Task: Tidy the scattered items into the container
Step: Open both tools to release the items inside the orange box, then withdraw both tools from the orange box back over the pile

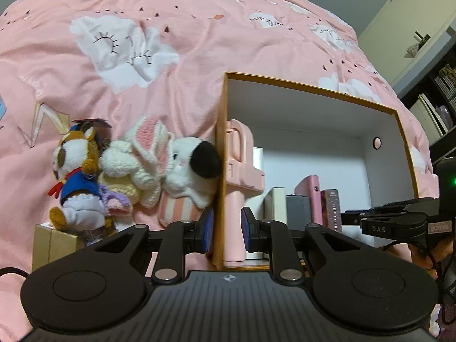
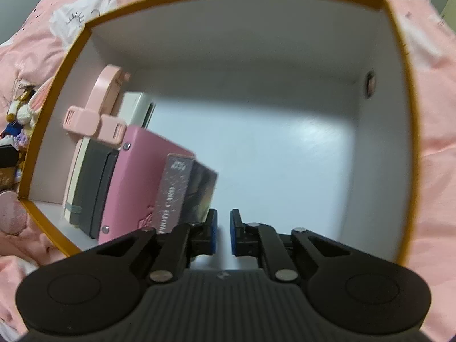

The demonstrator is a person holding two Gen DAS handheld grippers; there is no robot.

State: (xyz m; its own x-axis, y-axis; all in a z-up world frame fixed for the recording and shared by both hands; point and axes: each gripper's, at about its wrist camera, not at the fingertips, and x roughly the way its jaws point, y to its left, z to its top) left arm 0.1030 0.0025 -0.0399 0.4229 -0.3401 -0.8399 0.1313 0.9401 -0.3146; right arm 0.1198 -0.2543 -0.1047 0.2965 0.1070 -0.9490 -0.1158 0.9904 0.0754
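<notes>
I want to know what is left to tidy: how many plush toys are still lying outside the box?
3, in a row on the pink bedding left of the box: a brown fox farthest left, a crocheted bunny in the middle, a white dog touching the box wall. Others may be hidden.

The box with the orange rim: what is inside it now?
Inside the box, along one wall: a pink folding stand, a cream item, a dark grey case, a pink case and a slim glittery box. Whatever lies behind them is covered.
</notes>
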